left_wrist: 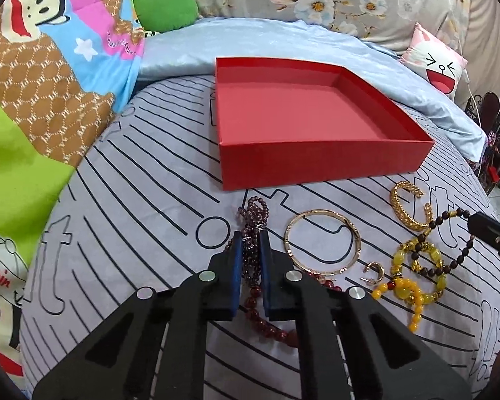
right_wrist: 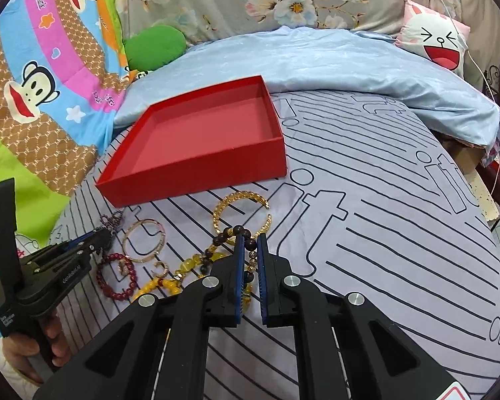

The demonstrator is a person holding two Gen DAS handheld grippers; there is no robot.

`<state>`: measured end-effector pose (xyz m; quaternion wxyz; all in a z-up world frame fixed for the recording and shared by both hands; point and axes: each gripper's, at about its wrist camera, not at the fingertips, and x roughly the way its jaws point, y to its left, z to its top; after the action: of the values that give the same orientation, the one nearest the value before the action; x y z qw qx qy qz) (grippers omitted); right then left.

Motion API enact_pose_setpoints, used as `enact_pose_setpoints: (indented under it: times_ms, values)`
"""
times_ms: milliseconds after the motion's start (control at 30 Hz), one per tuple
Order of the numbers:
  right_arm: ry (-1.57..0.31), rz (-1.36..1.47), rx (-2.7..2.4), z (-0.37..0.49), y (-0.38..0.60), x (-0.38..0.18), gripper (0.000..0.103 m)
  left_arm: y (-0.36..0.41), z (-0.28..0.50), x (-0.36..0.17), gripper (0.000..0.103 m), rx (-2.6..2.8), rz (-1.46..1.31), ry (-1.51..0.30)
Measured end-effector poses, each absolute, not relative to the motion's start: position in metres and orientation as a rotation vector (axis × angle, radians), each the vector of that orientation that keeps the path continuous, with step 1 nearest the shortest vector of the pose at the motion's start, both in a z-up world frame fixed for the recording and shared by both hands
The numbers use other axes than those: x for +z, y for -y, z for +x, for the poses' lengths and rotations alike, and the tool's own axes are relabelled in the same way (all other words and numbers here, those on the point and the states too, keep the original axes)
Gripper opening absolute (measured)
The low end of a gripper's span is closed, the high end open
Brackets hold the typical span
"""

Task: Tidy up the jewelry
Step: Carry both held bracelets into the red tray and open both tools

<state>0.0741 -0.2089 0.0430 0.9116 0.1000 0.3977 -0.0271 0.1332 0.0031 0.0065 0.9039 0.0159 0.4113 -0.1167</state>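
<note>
1. While the shallow red cardboard box [left_wrist: 316, 163] sits open on the grey bedsheet printed with black lines [left_wrist: 133, 200], the jewellery lies in a loose row just in front of its near wall: a strand of small dark purple beads [left_wrist: 254, 215], a thin gold bangle [left_wrist: 322, 240], a chunky open gold cuff [left_wrist: 404, 208], a small gold hoop earring [left_wrist: 374, 271], a yellow and amber beaded bracelet [left_wrist: 416, 278] and a bracelet of larger dark red beads [right_wrist: 115, 276].
2. At the left gripper [left_wrist: 250, 238], the blue-padded jaws stand only a narrow gap apart, with the purple strand running between them; whether the pads actually pinch it I cannot tell.
3. At the right gripper [right_wrist: 250, 240], the jaws are likewise nearly together, around a string of dark brown and gold beads [right_wrist: 240, 231] (contact is unclear here too).
4. Black finger bodies cover much of the red bracelet in the left view and part of the yellow cluster in the right view; the brown string tangles with the yellow beads, so their ends are hard to separate.
5. Behind the box lie a pale blue satin quilt [right_wrist: 333, 63], a cartoon-monkey blanket [left_wrist: 50, 66], a green cushion [left_wrist: 165, 8] and a pink laughing-face pillow [right_wrist: 436, 40].
</note>
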Motion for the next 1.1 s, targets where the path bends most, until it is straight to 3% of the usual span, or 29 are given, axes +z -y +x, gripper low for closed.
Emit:
enact_pose_setpoints:
  times_ms: [500, 800, 1100]
  values:
    - [-0.748, 0.2, 0.11, 0.118, 0.206, 0.11, 0.007, 0.003, 0.139, 0.085, 0.006, -0.276, 0.179, -0.687]
    - [-0.768, 0.205, 0.188, 0.226, 0.21, 0.131, 0.007, 0.021, 0.225, 0.123, 0.006, -0.266, 0.211, -0.628]
    - [-0.855, 0.181, 0.204, 0.327, 0.198, 0.107, 0.007, 0.051, 0.325, 0.098, 0.006, -0.241, 0.23, -0.723]
